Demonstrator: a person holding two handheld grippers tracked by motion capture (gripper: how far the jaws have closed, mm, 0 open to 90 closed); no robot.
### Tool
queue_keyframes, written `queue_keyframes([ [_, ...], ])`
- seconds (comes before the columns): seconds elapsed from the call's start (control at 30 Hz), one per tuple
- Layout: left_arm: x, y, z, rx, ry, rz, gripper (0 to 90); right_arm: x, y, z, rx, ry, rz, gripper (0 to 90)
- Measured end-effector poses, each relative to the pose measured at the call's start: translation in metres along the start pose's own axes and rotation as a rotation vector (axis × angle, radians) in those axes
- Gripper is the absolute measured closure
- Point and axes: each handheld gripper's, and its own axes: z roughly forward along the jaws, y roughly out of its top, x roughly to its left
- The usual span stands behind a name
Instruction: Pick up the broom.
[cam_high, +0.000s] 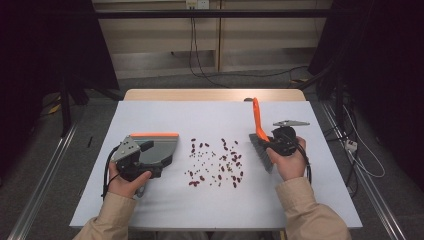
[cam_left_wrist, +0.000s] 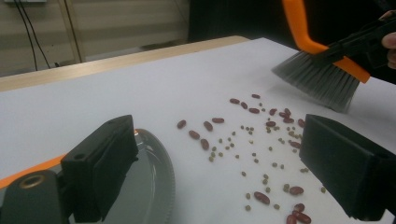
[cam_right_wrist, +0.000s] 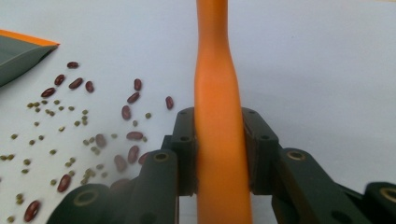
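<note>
Red and small green beans (cam_high: 216, 162) lie scattered mid-table on the white sheet (cam_high: 165, 115). A hand brush with an orange handle (cam_high: 257, 117) and grey bristles (cam_high: 261, 150) hovers just right of them. My right gripper (cam_high: 274, 140) is shut on that handle (cam_right_wrist: 218, 116), its jaws clamped on both sides (cam_right_wrist: 219, 158). A grey dustpan (cam_high: 159, 149) with an orange rim lies left of the beans. My left gripper (cam_high: 150, 160) sits at its near side. Its jaws stand wide apart (cam_left_wrist: 219, 140), the left one over the dustpan (cam_left_wrist: 149, 186), with bare sheet and beans (cam_left_wrist: 261, 144) between them.
The white sheet covers a wooden table (cam_high: 215, 94) whose far edge shows beyond it. Cables (cam_high: 200, 65) and metal rails run on the floor around the table. Bare sheet stretches behind and in front of the beans.
</note>
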Motion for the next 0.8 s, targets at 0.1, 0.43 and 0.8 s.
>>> queue_keyframes([
  [0.1,0.0,-0.001,0.0,-0.001,-0.001,0.0,10.8,0.001,0.001,0.009,0.008,-0.009,0.003,70.0],
  [0.43,0.001,-0.002,0.001,0.003,0.002,-0.001,10.9,0.003,0.0,0.017,0.012,-0.033,-0.032,69.0],
  [0.8,0.0,-0.002,0.001,0.005,-0.001,0.005,10.9,0.001,-0.007,0.004,-0.002,-0.017,-0.061,58.2],
])
